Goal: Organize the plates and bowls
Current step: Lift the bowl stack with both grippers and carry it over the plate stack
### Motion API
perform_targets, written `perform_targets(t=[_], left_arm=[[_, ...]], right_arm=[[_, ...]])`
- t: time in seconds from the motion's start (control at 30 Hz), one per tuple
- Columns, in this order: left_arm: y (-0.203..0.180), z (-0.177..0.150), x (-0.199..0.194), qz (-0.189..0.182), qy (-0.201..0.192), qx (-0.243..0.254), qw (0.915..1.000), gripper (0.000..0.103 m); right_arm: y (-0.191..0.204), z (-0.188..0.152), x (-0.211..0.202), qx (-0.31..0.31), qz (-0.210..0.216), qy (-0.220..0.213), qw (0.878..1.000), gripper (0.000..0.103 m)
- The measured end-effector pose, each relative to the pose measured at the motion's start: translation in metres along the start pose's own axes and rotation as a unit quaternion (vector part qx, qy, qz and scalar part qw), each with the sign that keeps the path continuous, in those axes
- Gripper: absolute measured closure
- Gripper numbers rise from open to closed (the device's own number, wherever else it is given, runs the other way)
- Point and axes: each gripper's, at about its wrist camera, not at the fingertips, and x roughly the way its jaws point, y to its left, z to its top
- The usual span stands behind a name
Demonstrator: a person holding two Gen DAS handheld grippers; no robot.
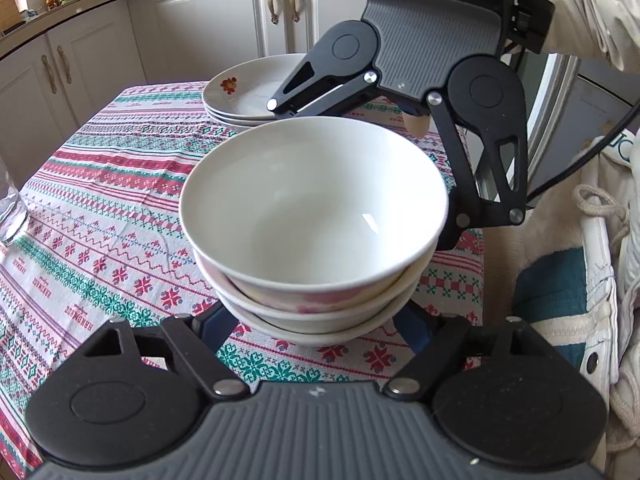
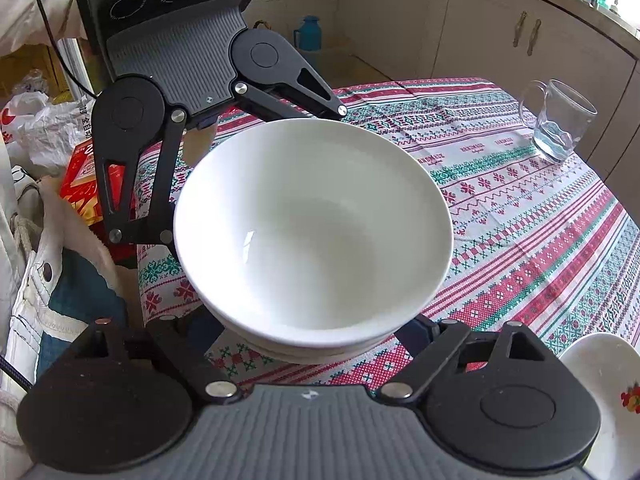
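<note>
A stack of three white bowls (image 1: 312,216) stands on the patterned tablecloth (image 1: 100,208); it also shows in the right wrist view (image 2: 316,232). My left gripper (image 1: 316,328) reaches around the base of the stack from the near side, its fingers spread wide on either side, fingertips hidden under the bowls. My right gripper (image 2: 316,336) does the same from the opposite side. Each gripper shows in the other's view, beyond the stack. A stack of white plates (image 1: 248,92) with a red flower mark sits behind the bowls; its rim shows in the right wrist view (image 2: 604,396).
A clear glass mug (image 2: 560,124) stands at the table's far corner, seen in the left wrist view at the left edge (image 1: 10,208). Cream cabinets (image 1: 200,20) stand behind the table. Bags and a red box (image 2: 84,176) lie beside the table. A teal thermos (image 2: 308,36) stands on the floor.
</note>
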Motion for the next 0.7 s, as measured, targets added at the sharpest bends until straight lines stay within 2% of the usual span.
perform_targets(t=[0.7], left_arm=[[-0.0007,0.0076,-0.0008,0.002,-0.006,-0.005,1.0,0.018]], right_arm=[[-0.0008,0.0026,-0.0032,0.008,0.003,0.002,1.0,0.01]])
